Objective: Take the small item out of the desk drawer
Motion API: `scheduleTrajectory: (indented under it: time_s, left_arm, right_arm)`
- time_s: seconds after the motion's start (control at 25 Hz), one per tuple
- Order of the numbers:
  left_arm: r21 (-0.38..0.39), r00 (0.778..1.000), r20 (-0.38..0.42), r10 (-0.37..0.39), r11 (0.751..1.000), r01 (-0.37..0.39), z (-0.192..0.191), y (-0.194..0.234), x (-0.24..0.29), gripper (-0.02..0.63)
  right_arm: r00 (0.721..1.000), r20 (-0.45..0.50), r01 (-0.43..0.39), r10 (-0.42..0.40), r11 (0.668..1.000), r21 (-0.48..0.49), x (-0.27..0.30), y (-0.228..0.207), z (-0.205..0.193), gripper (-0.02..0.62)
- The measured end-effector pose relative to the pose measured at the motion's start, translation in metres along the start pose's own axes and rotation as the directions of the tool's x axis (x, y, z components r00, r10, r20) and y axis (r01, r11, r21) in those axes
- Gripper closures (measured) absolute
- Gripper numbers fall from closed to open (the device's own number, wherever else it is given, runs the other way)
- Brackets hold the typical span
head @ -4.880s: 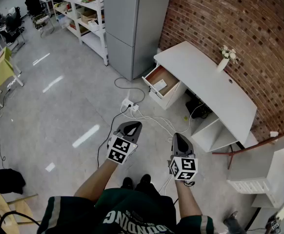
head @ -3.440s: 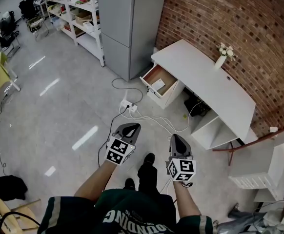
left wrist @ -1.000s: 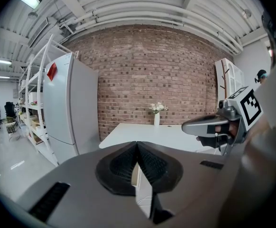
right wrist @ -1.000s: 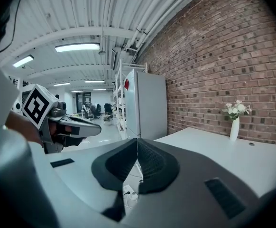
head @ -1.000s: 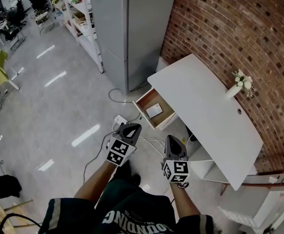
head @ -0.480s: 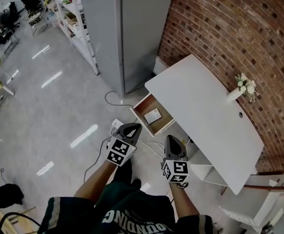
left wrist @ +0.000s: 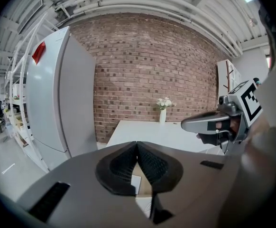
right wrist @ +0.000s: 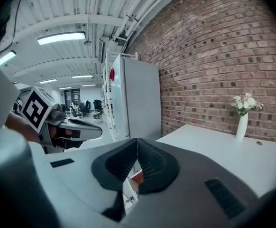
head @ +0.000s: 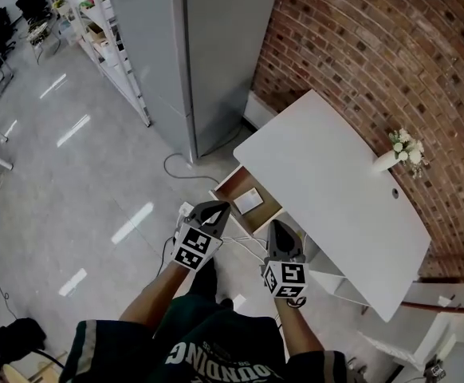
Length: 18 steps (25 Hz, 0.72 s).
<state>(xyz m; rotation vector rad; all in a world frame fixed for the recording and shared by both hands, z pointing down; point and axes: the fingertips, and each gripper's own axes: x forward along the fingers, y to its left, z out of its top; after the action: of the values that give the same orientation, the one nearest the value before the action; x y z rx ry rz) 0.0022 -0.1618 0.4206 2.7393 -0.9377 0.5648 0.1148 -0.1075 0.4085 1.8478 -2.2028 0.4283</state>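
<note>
The white desk (head: 336,190) stands against the brick wall, and its wood-lined drawer (head: 226,202) is pulled open at the near left end. A small white flat item (head: 249,201) lies inside the drawer. My left gripper (head: 216,208) hangs shut and empty just left of the drawer's front. My right gripper (head: 278,231) is shut and empty too, a little in front of the drawer. In the left gripper view the jaws (left wrist: 137,145) meet tip to tip, with the desk top (left wrist: 147,132) behind. The right gripper view shows its jaws (right wrist: 137,141) closed, with the desk top (right wrist: 223,151) at right.
A tall grey cabinet (head: 216,46) stands left of the desk. Cables and a power strip (head: 186,211) lie on the floor under my grippers. A white vase with flowers (head: 399,152) sits on the desk's far side. Shelving (head: 96,30) lines the far left.
I have walked closer to the desk; the open drawer has come from the mid distance to just ahead of both grippers. The grippers stay shut and level.
</note>
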Motion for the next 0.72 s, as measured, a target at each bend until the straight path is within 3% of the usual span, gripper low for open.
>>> scheduleTrajectory:
  time_s: [0.4, 0.72]
  left_arm:
    - [0.024, 0.996, -0.025, -0.085, 0.996, 0.086, -0.004, 0.021, 0.035, 0.591]
    - [0.031, 0.992, -0.037, -0.117, 0.993, 0.118, -0.006, 0.013, 0.044, 0.591]
  right_arm:
    - [0.996, -0.022, 0.086, -0.085, 0.995, 0.041, 0.023, -0.018, -0.003, 0.572]
    - [0.995, -0.026, 0.099, -0.098, 0.994, 0.051, 0.019, -0.02, -0.008, 0.571]
